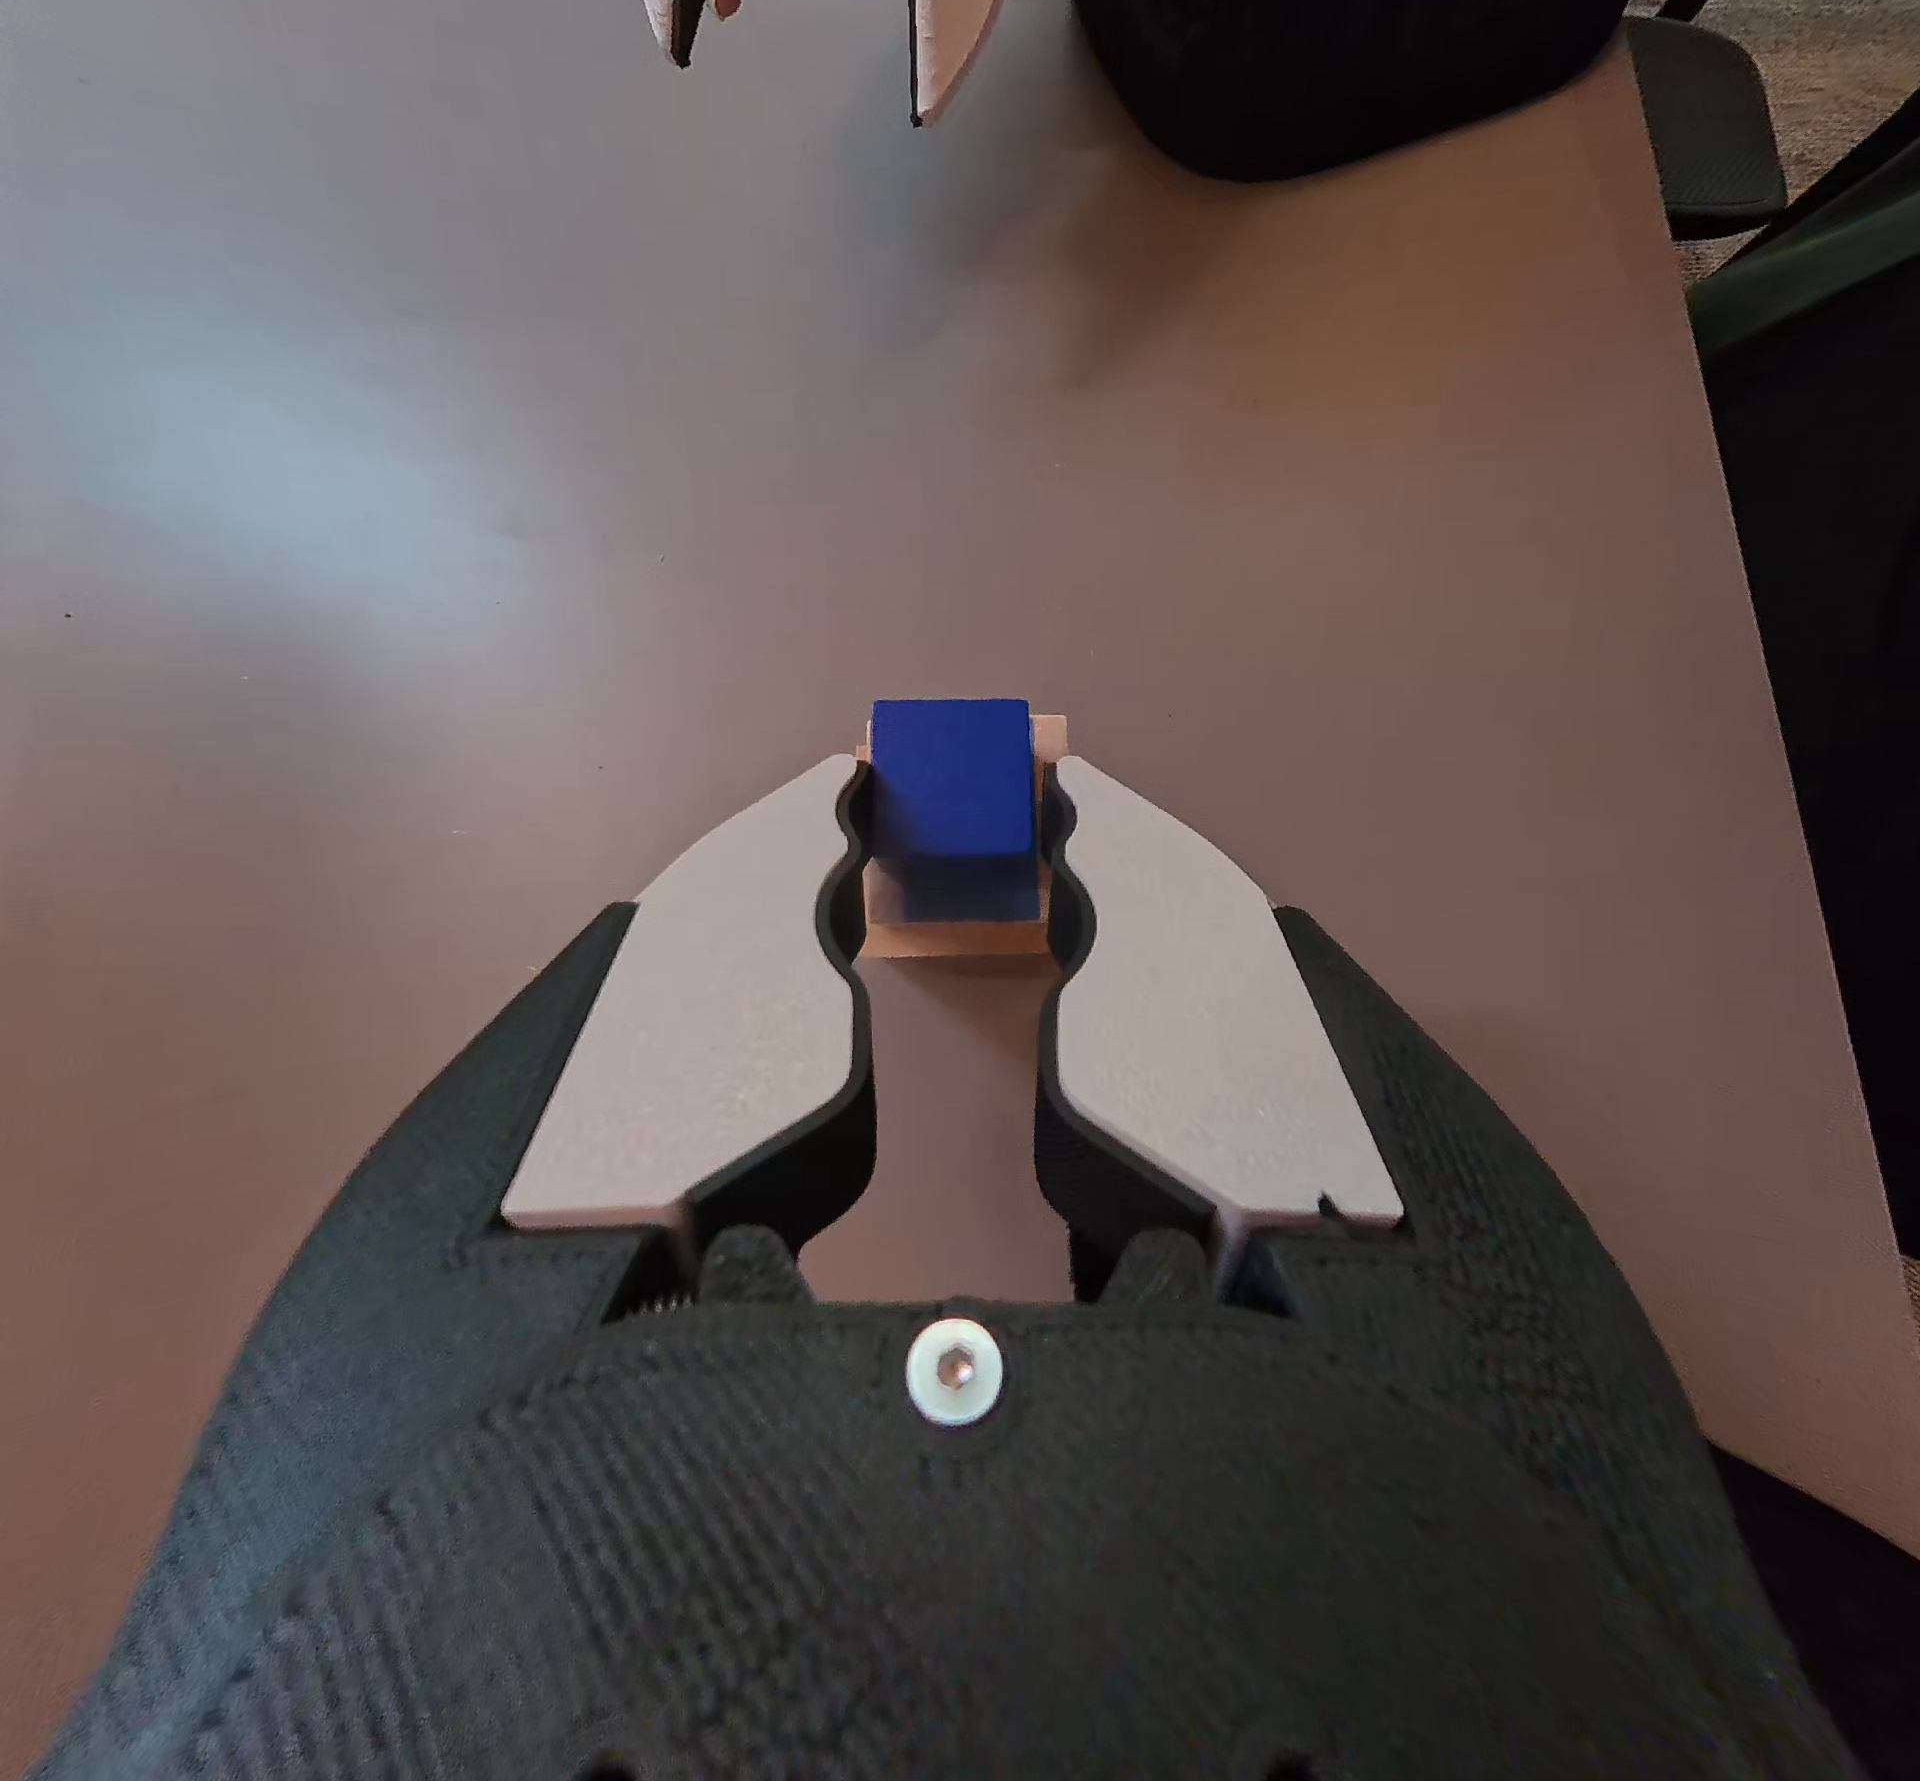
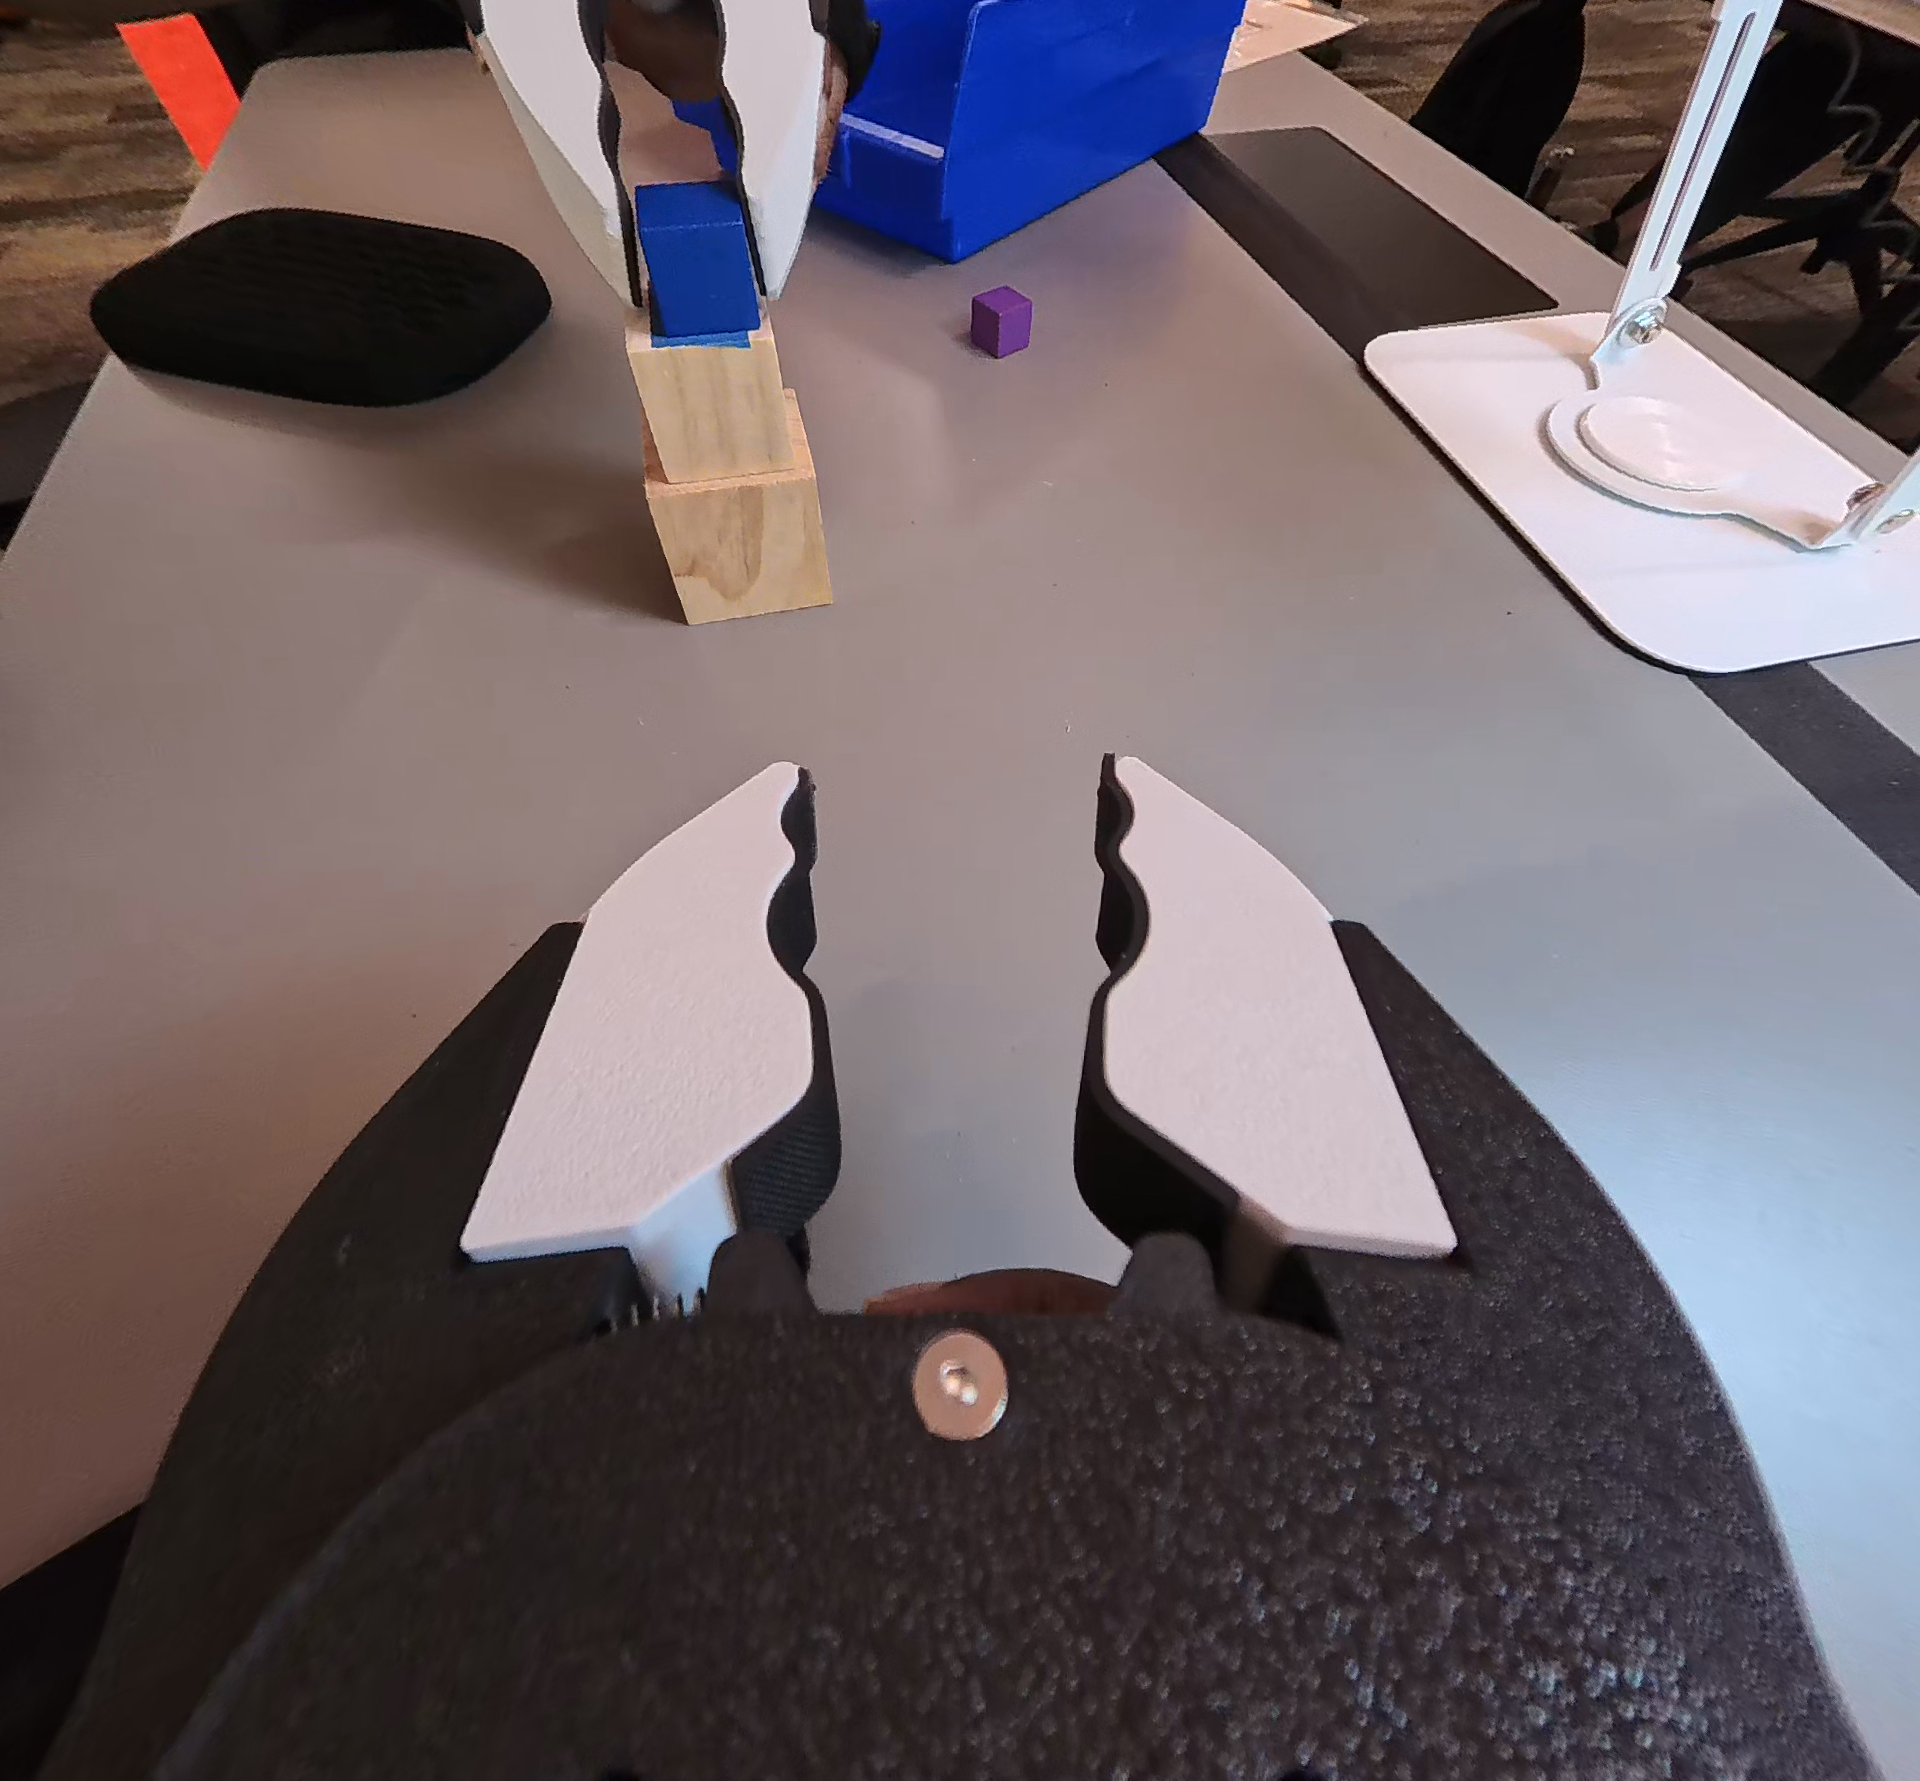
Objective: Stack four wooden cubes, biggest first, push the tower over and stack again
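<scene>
Black textured housing and white fingers of the right hand-held gripper (image 2: 956, 775) nearest the lens, held low over the grey table (image 2: 1039, 671), pointed across it toward the stack. Jaws spread wide, nothing but bare tabletop between the pads.

On the far side of the table, a blue plastic bin (image 2: 1091, 100). To the right, a white stand (image 2: 1662, 484) with a flat base and a slanted post, set beside a dark strip (image 2: 1351, 204) in the surface. To the left, a black oval cushion (image 2: 322, 308). Around the table, patterned carpet (image 2: 62, 131), an orange strip (image 2: 177, 79) on it, dark chairs farther back.

Near the middle of the table, a large wooden cube (image 2: 743, 536) on the surface, a smaller wooden cube (image 2: 717, 412) on top, set slightly off to the left, and a blue cube (image 2: 694, 277) resting on that. Small purple cube (image 2: 1002, 321) alone on the table, well to the right of the stack and in front of the bin.

Left hand-held gripper (image 1: 956, 765) reaching down from above, fingers almost vertical on either side of the blue cube. Left pad against the cube; a thin sliver of wood showing between the cube and the right pad, so jaws just parted rather than clamped.
</scene>
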`<state>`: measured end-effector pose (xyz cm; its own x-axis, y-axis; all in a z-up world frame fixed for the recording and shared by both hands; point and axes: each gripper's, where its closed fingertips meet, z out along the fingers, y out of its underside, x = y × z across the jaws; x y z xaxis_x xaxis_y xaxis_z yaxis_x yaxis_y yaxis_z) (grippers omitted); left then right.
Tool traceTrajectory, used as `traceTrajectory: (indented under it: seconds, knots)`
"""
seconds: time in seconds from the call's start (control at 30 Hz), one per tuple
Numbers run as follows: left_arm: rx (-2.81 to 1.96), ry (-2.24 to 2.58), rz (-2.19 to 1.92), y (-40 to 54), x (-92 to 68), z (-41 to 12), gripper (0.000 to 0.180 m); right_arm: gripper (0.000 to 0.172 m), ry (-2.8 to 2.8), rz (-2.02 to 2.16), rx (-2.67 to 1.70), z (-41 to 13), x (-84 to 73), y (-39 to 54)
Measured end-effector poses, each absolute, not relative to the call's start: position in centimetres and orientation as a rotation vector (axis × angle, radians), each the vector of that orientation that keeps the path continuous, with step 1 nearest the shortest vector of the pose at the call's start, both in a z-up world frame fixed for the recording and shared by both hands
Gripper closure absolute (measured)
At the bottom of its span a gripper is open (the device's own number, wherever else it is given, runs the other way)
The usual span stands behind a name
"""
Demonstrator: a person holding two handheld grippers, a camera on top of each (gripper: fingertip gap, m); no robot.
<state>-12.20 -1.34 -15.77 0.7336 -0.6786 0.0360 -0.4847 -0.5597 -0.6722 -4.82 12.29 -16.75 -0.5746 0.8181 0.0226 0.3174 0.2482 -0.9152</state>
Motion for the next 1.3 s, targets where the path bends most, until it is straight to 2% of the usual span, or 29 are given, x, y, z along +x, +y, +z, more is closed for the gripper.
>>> traceTrajectory:
  seconds: [1.03,1.3]
  knots:
    - [-2.265,0.873,-0.387,-1.8,-12.2,-16.0,0.15,0.122,-2.029,1.29,-1.046,-17.2,-4.9,12.3]
    - [-2.178,0.804,-0.368,-1.8,-13.2,-13.4,0.134,0.122,-2.023,1.29,-1.046,-17.1,-4.9,12.4]
